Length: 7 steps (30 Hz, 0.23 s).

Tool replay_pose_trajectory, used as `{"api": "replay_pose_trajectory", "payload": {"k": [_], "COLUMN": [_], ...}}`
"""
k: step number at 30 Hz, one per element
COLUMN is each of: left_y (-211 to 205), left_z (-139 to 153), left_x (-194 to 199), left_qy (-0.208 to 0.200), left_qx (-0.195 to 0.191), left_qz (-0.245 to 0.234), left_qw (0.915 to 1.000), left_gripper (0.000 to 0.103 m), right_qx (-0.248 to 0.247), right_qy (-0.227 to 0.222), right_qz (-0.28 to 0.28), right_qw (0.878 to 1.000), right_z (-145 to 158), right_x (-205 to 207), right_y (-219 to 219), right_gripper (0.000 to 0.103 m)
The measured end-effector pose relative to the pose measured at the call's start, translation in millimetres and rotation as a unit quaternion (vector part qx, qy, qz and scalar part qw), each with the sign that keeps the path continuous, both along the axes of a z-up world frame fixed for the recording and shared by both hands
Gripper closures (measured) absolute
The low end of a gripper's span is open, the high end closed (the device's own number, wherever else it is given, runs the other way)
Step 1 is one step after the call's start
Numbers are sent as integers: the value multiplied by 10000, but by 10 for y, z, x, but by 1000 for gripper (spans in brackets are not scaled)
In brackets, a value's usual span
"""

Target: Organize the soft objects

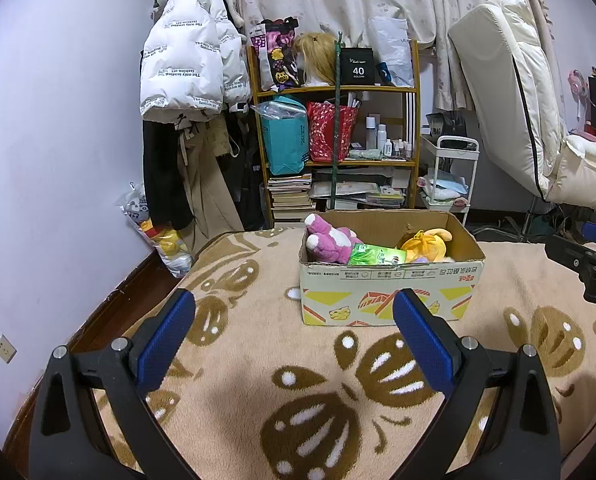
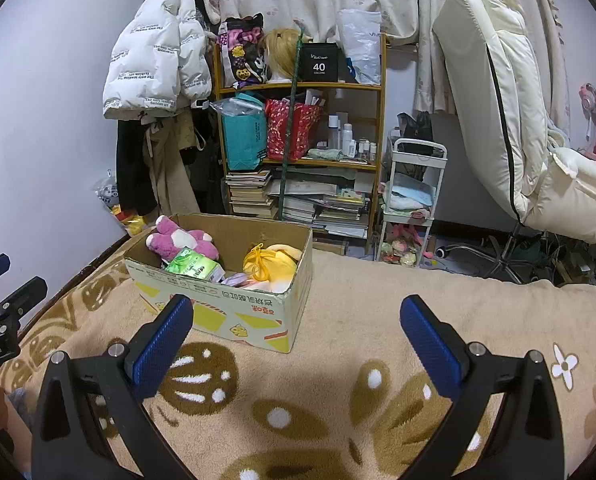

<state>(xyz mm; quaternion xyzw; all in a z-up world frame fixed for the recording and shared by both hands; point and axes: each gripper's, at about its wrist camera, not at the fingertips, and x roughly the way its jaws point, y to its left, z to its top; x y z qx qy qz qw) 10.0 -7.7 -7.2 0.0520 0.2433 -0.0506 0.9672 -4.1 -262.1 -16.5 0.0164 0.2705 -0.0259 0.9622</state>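
An open cardboard box [image 1: 389, 300] stands on the beige patterned blanket [image 1: 258, 360]. It holds a pink plush toy [image 1: 329, 240], a green tissue pack [image 1: 375, 257] and a yellow plush toy [image 1: 427, 245]. In the right wrist view the box [image 2: 234, 312] shows the pink plush [image 2: 180, 240], green pack [image 2: 192, 266] and yellow plush [image 2: 272, 265]. My left gripper [image 1: 294, 312] is open and empty, short of the box. My right gripper [image 2: 296, 316] is open and empty, to the right of the box.
A wooden shelf [image 1: 337, 128] with bags, books and bottles stands behind the bed. A white puffer jacket [image 1: 190, 60] hangs at left. A white cart [image 2: 411, 196] and a cream chair [image 2: 505, 112] stand at right. The right gripper's body [image 1: 585, 264] shows at the left view's edge.
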Motion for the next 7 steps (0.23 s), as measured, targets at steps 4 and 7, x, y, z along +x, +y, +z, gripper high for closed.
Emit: {"api": "replay_pose_trajectory", "payload": {"k": [4, 7], "left_y": [2, 1], "left_z": [-10, -15], "left_x": [7, 13], "left_qy": [11, 15], "left_qx": [11, 13], "left_qz": [-14, -18], "left_qw": [10000, 10000], "left_gripper": [5, 5], "right_qx": [-2, 3], "right_qy": [3, 5], "right_qz": [-5, -11], "right_qw": [10000, 10000], "right_z": [0, 0], "right_x": [0, -1], "right_y": [6, 12], "right_gripper": [0, 0]}}
